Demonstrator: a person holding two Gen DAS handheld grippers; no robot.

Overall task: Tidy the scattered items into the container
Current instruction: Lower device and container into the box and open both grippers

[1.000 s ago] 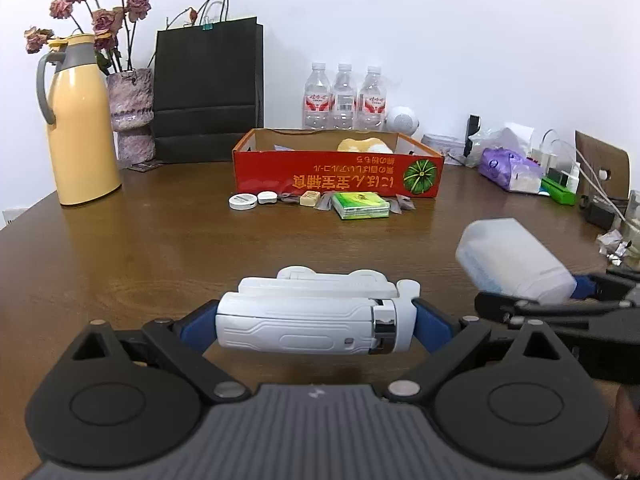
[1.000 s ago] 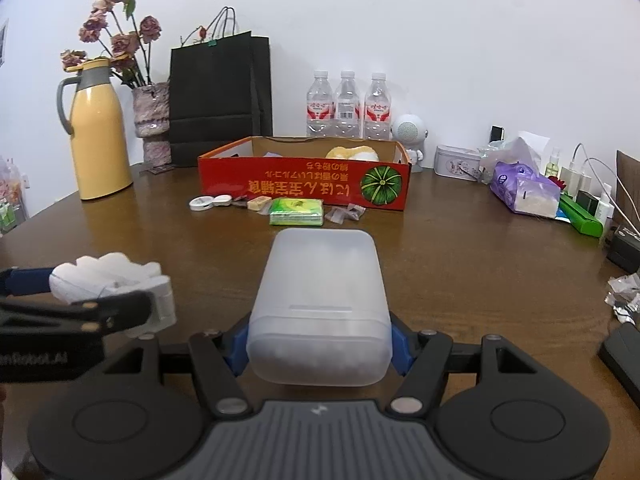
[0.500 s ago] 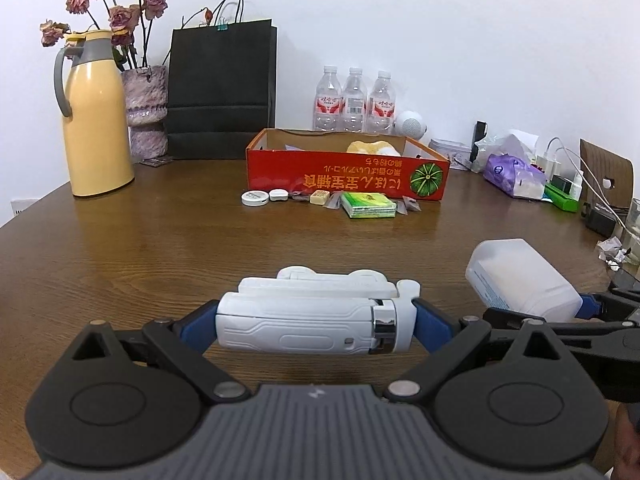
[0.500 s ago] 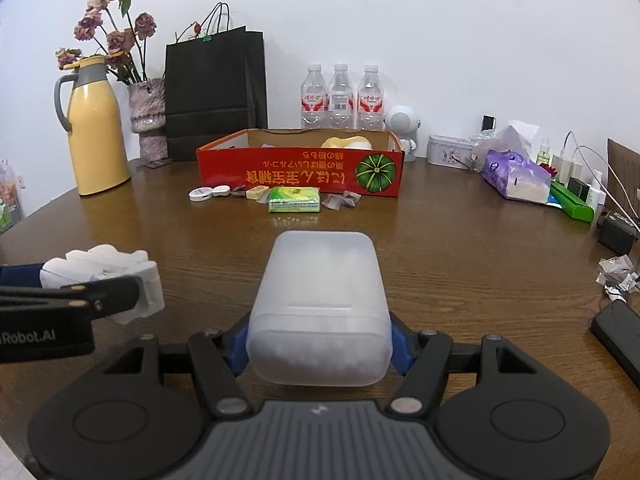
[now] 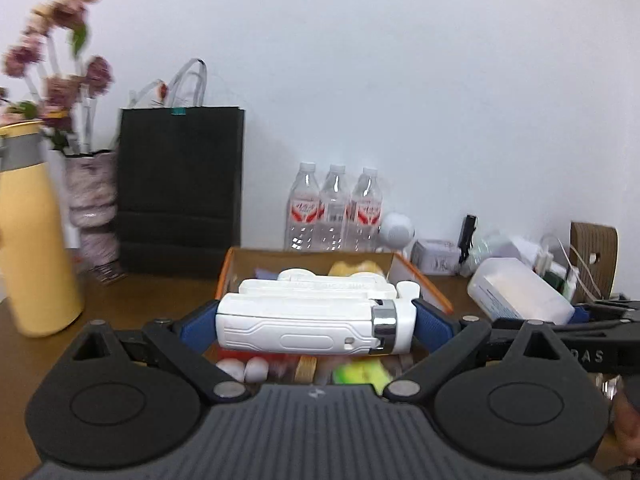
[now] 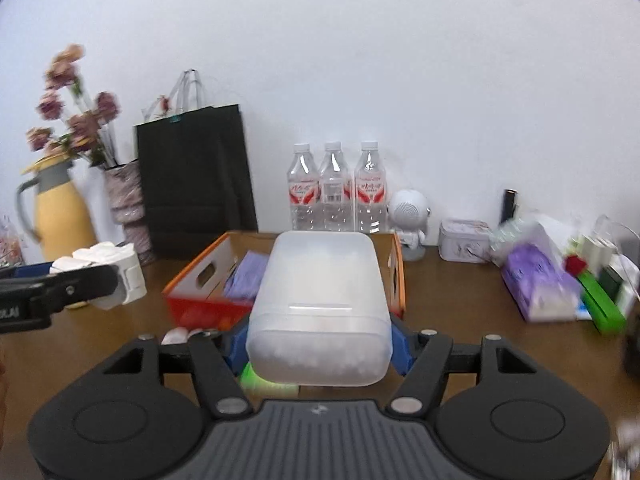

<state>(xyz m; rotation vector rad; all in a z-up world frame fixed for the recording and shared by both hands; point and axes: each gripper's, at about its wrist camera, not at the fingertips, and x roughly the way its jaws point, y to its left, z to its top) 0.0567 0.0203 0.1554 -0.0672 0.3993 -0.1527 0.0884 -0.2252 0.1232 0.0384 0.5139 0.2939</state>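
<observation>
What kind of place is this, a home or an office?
Probably a home or small office room: a brown wooden table against a white wall, holding a vase of dried flowers, a yellow thermos jug and water bottles.

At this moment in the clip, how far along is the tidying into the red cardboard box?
Done: the red cardboard box already holds a purple pack and something yellow. In hand: the left gripper clamps a white handheld device, and the right gripper clamps a translucent plastic container; both are carried near the box, not released. Left: small white discs and a green packet lie outside its front wall.
</observation>
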